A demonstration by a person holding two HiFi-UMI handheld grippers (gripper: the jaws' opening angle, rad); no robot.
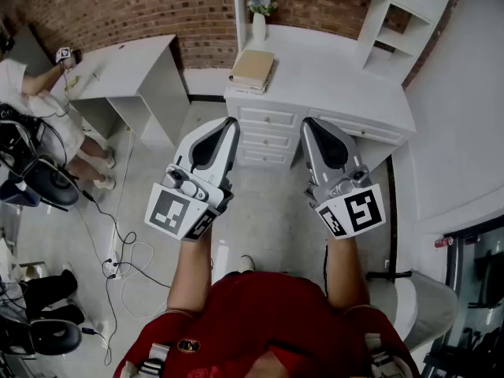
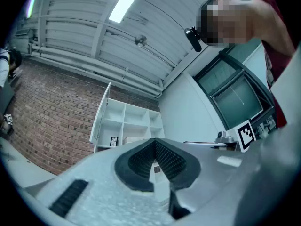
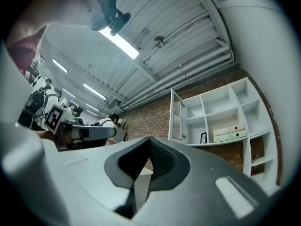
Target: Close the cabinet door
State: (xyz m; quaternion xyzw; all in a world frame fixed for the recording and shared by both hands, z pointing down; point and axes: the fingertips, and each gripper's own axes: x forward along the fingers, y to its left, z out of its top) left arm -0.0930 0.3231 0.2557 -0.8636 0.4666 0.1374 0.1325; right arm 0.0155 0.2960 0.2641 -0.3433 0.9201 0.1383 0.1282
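The white shelf cabinet (image 3: 225, 121) stands against a brick wall, and its glass door (image 3: 176, 114) hangs open at the left side. From the left gripper view the same door (image 2: 100, 119) is seen edge-on beside the shelves (image 2: 134, 124). My left gripper (image 1: 228, 124) and right gripper (image 1: 309, 124) are held side by side in front of the drawer unit (image 1: 270, 119), well short of the door. Both are shut with nothing between the pads (image 2: 154, 147) (image 3: 149, 145), and both point slightly upward.
A stack of books (image 1: 253, 68) and a vase of flowers (image 1: 260, 18) sit on the white counter (image 1: 339, 69). A white desk (image 1: 130, 65) and a person (image 1: 31, 93) are at the left, with office chairs (image 1: 39, 183) and cables (image 1: 118, 250) on the floor.
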